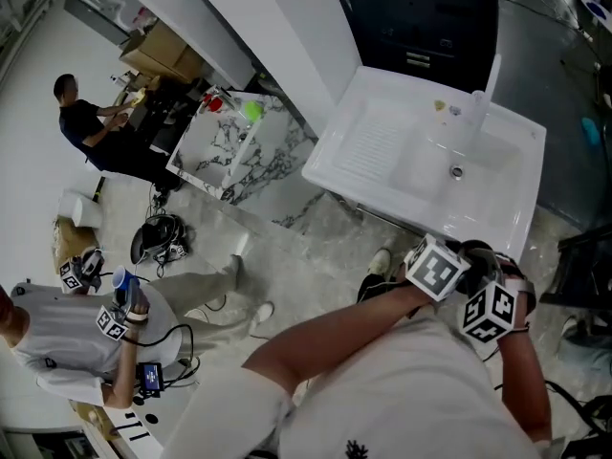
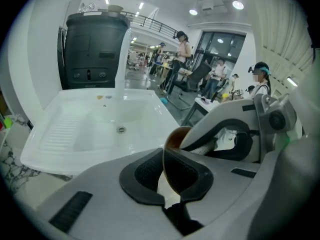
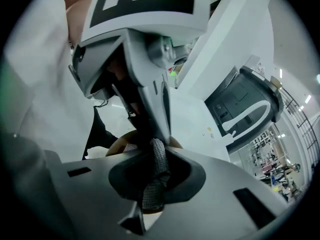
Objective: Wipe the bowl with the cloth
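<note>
Left gripper view puts the bowl [image 2: 175, 136] right at the jaws: a thin-walled, glossy brown bowl turned on edge. The left gripper [image 2: 165, 176] is pinched almost closed on its rim, one textured black pad on each side of the wall. Just right of that gripper, the pale, smooth plastic body of the right gripper [image 3: 157, 165] arches over the bowl's mouth.

In the right gripper view its jaws are clamped on the cloth [image 3: 156, 173], a grey mesh-knit fabric bunched into a narrow fold between the dark pads. The bowl's curved brown rim shows just beyond those jaws, and the cloth reaches up to it. Whether the cloth presses on the inside cannot be made out.

Ahead and left of the left gripper lies a glossy white sink [image 2: 75, 149], with a ribbed draining board and a round metal drain [image 2: 121, 129].
</note>
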